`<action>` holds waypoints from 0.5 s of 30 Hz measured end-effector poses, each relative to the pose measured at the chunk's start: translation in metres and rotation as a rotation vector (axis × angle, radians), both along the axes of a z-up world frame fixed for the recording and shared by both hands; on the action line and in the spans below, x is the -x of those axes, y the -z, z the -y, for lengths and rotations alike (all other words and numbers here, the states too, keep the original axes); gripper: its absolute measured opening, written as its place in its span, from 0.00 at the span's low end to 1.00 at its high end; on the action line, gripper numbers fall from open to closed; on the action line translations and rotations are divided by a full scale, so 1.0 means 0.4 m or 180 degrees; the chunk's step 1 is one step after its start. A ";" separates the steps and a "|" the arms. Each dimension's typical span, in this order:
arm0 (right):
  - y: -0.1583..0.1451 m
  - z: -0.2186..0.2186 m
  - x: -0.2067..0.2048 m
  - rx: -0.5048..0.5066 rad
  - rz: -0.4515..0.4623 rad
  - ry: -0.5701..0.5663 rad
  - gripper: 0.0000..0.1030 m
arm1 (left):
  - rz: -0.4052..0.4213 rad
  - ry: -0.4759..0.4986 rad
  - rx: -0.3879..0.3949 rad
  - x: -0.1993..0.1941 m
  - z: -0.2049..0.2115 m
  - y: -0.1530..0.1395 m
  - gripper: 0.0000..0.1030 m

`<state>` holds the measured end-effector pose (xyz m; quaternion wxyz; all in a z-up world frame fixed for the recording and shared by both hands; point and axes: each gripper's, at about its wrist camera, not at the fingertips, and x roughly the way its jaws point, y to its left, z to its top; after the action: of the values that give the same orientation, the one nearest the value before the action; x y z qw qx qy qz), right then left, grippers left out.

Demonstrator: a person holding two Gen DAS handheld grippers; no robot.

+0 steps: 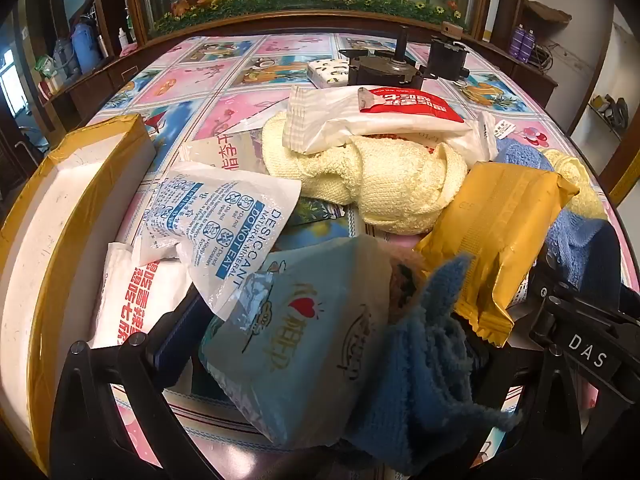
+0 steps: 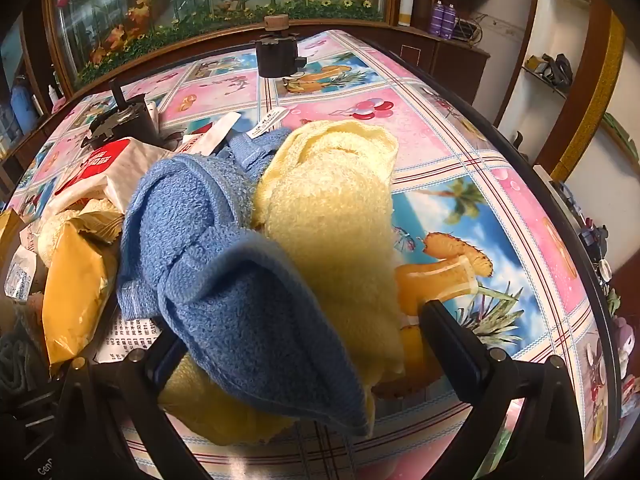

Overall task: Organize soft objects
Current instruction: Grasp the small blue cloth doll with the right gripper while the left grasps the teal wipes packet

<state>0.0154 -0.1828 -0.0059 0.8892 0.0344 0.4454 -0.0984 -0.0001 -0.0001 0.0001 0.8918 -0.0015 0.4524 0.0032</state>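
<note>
Left gripper [image 1: 320, 344] is standing wide open over a pale blue packet [image 1: 304, 336], holding nothing. Right gripper [image 2: 312, 344] is gaping, straddling a blue towel [image 2: 224, 264] at frame centre, ungripped.

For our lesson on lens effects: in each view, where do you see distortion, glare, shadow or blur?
Left wrist view: the table edge bows in fisheye curvature with dark corners, glare glints on the desiccant packet, and the near blue cloth is soft. Right wrist view: the table rim curves strongly, and a shadow falls across the yellow towel beside the blue towel.
</note>
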 end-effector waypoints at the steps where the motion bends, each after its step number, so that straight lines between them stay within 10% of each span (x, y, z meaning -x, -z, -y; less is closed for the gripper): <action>1: 0.000 0.000 0.000 -0.0006 0.0005 0.0000 1.00 | -0.0004 -0.0002 0.0008 0.000 0.000 0.000 1.00; 15: -0.001 0.009 -0.004 -0.0006 -0.0027 -0.0037 1.00 | -0.0118 0.0126 0.0001 0.050 0.011 0.000 1.00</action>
<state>0.0171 -0.1865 -0.0053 0.8878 0.0322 0.4495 -0.0930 -0.0199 -0.0046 0.0000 0.8832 0.0073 0.4688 -0.0145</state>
